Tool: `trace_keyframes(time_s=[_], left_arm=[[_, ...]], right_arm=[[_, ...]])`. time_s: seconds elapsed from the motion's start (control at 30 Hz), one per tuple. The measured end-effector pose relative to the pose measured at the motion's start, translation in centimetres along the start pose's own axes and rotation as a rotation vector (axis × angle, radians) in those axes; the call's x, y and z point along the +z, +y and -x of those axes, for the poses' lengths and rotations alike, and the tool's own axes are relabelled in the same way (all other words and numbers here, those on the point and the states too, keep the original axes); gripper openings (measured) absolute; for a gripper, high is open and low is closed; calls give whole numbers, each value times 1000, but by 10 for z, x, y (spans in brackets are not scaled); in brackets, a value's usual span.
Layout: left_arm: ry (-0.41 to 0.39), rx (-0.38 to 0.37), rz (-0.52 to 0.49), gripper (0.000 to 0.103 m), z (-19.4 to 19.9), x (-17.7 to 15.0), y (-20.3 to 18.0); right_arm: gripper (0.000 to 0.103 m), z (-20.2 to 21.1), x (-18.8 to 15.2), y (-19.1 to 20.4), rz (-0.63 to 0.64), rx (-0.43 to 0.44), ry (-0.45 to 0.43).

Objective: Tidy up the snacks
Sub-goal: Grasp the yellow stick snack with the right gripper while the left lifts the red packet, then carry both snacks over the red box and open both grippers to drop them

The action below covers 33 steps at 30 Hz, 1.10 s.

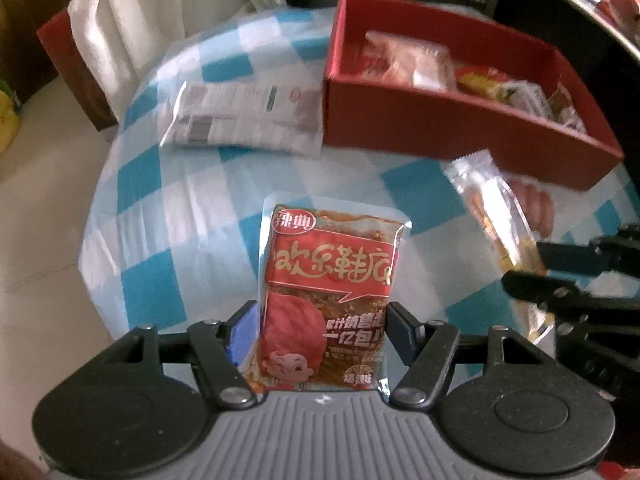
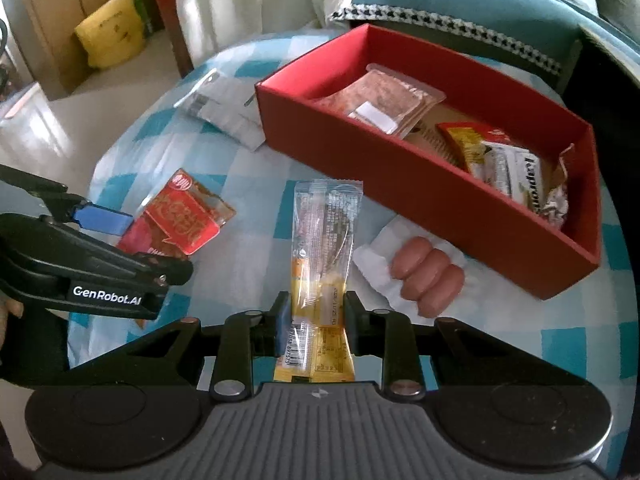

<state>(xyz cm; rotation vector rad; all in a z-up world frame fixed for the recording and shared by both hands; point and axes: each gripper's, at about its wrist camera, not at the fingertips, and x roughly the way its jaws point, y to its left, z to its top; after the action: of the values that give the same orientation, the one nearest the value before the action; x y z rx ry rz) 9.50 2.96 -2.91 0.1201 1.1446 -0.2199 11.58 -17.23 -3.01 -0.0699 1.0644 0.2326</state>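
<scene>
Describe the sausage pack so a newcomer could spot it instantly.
Find the red box on the checked blue tablecloth. Just in front of its long wall lies the sausage pack: three plump pink sausages side by side in clear wrap, the only unprinted snack there.

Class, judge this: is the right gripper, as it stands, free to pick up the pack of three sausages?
Probably not: the right gripper is already shut on the long clear-and-yellow snack packet; the sausage pack lies unobstructed beside it.

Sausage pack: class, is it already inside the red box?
No, the sausage pack lies on the tablecloth outside the red box.
</scene>
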Motion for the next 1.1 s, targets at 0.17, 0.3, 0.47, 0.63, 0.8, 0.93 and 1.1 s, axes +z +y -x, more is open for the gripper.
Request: trace_keyframes(time_s=[0.17, 0.3, 0.47, 0.63, 0.8, 0.93, 1.1], left_arm=[[-66, -41, -5, 61, 20, 8, -11], [-132, -69, -4, 61, 40, 19, -18], [-245, -107, -7, 61, 55, 46, -32], [-287, -112, -26, 61, 56, 70, -48], [-322, -108, -30, 61, 54, 95, -57], [-330, -92, -42, 61, 45, 114, -66], [-334, -94, -75, 61, 34, 134, -82]], right_arm=[[35, 24, 3, -3, -35, 2, -65], [35, 44, 7, -15, -83, -2, -126], [35, 61, 21, -35, -139, -12, -211], [35, 62, 37, -57, -177, -18, -258], [35, 61, 55, -70, -165, -32, -280], [35, 65, 65, -82, -154, -51, -298], [35, 64, 77, -99, -151, -85, -304]])
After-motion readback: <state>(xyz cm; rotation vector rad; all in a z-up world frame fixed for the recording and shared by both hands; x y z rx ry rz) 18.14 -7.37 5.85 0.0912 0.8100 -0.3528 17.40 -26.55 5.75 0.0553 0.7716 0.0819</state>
